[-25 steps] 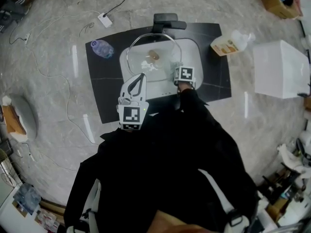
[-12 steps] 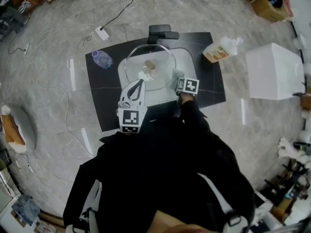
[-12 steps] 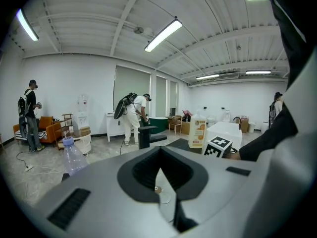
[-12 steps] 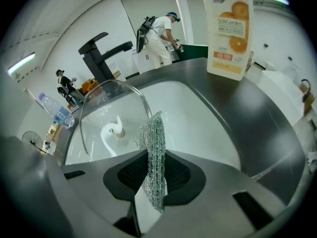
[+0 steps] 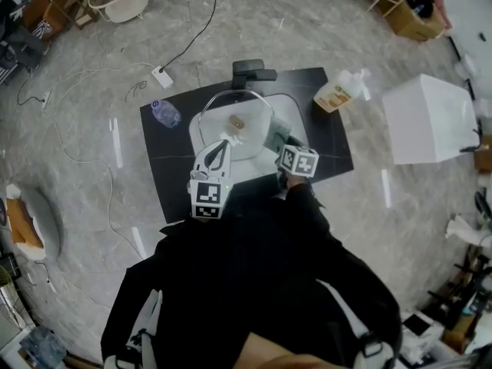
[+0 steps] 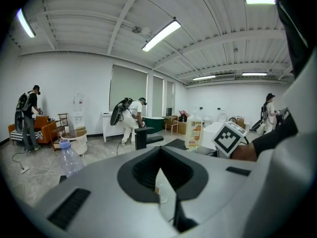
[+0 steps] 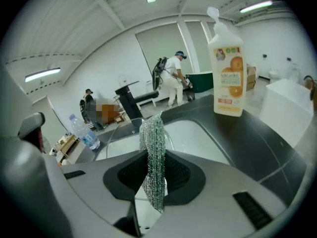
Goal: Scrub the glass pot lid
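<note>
The glass pot lid point(image 5: 244, 133) with a metal rim and a pale knob lies tilted over the white basin point(image 5: 290, 112). My left gripper point(image 5: 224, 141) is shut on the lid's near rim; in the left gripper view the lid point(image 6: 164, 188) shows edge-on between the jaws of the left gripper point(image 6: 166, 195). My right gripper point(image 5: 280, 147) is at the lid's right side, shut on a silvery-green scouring pad point(image 5: 274, 138). The pad point(image 7: 154, 157) hangs upright from the right gripper point(image 7: 154, 192), with the lid's rim point(image 7: 119, 128) just beyond it.
The basin sits on a black mat point(image 5: 165, 160) with a black faucet block point(image 5: 252, 71) at its far edge. An orange soap bottle point(image 5: 336, 92) lies at the mat's right corner, a water bottle point(image 5: 165, 114) at its left. A white box point(image 5: 427, 118) stands right. Cables cross the floor.
The head view has pulled back, so everything sits lower in the frame. The right gripper with the pad has drawn slightly off the lid's right edge. The left gripper keeps its hold.
</note>
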Demonstrator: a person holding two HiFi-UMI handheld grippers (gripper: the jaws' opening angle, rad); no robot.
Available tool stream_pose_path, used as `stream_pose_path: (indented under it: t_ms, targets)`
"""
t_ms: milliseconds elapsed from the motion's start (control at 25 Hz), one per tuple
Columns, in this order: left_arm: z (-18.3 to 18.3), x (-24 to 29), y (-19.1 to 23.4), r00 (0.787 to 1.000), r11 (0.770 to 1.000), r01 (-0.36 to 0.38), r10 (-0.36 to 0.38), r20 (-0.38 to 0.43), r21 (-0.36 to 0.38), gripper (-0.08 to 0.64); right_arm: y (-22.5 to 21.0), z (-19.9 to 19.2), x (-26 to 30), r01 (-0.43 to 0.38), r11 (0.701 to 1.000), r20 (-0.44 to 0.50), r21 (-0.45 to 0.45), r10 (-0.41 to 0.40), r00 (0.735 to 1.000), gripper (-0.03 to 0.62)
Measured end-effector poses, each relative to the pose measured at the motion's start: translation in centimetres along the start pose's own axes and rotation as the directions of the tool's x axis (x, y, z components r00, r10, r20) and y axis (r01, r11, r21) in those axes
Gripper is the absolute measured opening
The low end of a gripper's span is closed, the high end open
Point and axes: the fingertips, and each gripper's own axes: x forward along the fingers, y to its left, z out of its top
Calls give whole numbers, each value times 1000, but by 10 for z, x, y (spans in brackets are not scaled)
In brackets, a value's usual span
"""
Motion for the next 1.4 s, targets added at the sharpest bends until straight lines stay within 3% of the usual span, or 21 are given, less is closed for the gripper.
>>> stream_pose_path:
  t_ms: [400, 560, 760, 1160, 1400]
  targets:
    - [2, 1, 8, 1000, 1000, -17, 17, 13, -14, 3, 43, 47, -43, -61, 996, 215, -68, 74, 974, 77]
    - [5, -1, 12, 999, 999, -49, 49, 17, -20, 3, 64, 57, -60, -95, 985, 270, -145, 132, 954, 77]
    - [13, -7, 6, 999, 1000, -26, 26, 44, -12, 3, 81, 70, -81, -109, 978, 341, -180, 166, 926, 77]
    - [11, -12, 7, 999, 1000, -27, 27, 44, 0, 3, 104, 80, -95, -118, 955, 391, -273, 222, 893, 77]
    - [11, -12, 10, 998, 1000, -30, 30, 46, -4, 3, 109, 83, -101, -120, 951, 409, -284, 234, 882, 77]
